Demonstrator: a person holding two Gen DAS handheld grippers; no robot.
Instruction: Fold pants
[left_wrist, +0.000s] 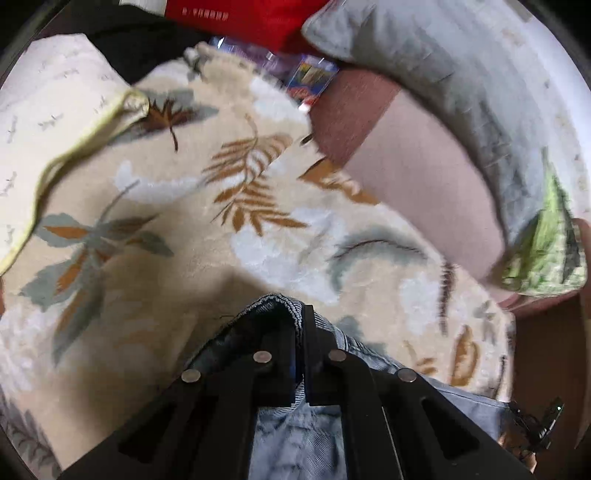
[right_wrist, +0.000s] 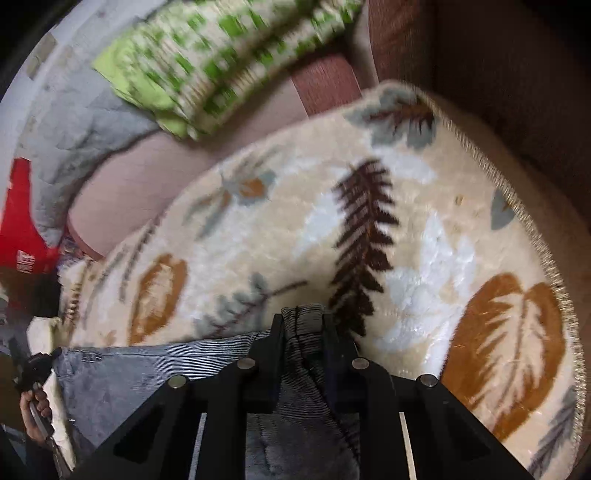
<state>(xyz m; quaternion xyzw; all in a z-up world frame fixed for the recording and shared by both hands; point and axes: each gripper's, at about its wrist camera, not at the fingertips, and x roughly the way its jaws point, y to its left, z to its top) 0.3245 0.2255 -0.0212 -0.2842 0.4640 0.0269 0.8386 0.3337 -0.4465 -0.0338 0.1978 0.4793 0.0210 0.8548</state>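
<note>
Both grippers had the pants pinched. The left gripper held its jaws pressed on a bunched ribbed edge of the grey-blue fabric, and the right gripper clamped another bunch of the same edge. The cloth ran between the two grips, its held edge stretched side to side, the rest falling back under the cameras, above the leaf-patterned blanket. A green-checked pillow lay beyond, on the pink sheet.
</note>
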